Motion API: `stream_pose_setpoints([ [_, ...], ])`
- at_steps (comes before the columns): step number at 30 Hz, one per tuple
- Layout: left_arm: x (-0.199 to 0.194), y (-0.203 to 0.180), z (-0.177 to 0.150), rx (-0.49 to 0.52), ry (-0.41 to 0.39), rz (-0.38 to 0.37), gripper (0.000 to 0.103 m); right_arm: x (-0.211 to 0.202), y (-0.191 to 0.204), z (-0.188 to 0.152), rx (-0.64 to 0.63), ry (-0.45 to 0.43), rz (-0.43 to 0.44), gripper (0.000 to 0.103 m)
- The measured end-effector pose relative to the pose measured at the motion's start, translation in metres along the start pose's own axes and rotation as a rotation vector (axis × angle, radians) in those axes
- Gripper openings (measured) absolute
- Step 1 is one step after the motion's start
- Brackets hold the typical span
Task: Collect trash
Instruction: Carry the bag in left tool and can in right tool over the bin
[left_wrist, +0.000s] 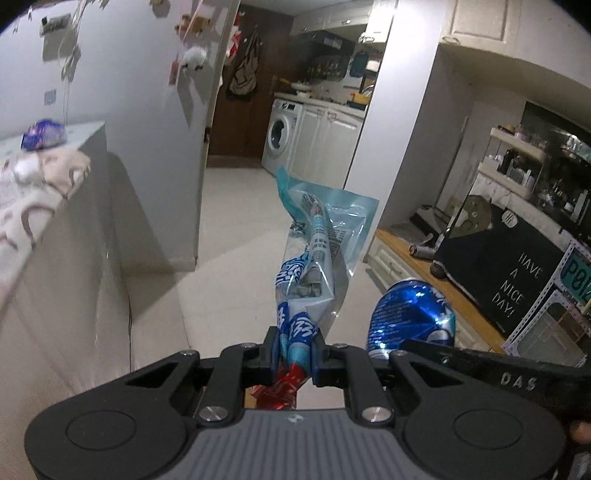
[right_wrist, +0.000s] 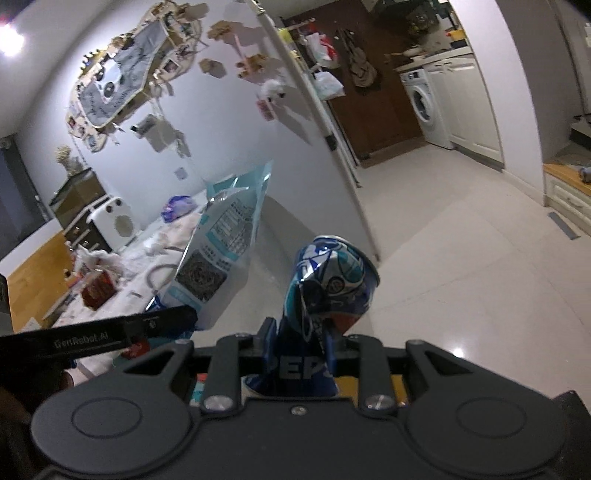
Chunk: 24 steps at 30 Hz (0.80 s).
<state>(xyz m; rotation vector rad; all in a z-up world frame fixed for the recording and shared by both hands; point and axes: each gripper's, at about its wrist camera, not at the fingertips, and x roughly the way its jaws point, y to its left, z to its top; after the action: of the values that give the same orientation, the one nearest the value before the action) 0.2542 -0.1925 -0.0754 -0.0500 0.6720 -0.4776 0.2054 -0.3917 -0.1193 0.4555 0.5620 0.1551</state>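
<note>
Trash is in both grips: the left hand-held gripper (left_wrist: 295, 350) is clenched on a bunch of snack wrappers (left_wrist: 317, 254), the right hand-held gripper (right_wrist: 299, 347) on a crushed blue can (right_wrist: 328, 284), both aloft over the floor (left_wrist: 229, 258). Carrying seems underway; a bin, unseen here, comes next.

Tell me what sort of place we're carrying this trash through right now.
It looks like a lived-in flat, in an open area beside a kitchen or laundry nook: a front-loading washing machine stands under a counter, a fridge is covered in magnets and photos, and a cluttered table stands beside it.
</note>
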Motion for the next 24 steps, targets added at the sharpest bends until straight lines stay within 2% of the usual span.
stream_pose_setpoints([
  [11, 0.072, 0.057, -0.070, -0.148, 0.169, 0.115, 0.017, 0.057, -0.028, -0.048, 0.049, 0.158, -0.014, 0.027],
  [21, 0.153, 0.102, -0.091, -0.260, 0.307, 0.196, 0.017, 0.121, -0.068, -0.083, 0.158, 0.280, -0.036, 0.027],
  [24, 0.191, 0.118, -0.091, -0.355, 0.348, 0.217, 0.017, 0.137, -0.078, -0.087, 0.186, 0.295, -0.034, 0.027],
])
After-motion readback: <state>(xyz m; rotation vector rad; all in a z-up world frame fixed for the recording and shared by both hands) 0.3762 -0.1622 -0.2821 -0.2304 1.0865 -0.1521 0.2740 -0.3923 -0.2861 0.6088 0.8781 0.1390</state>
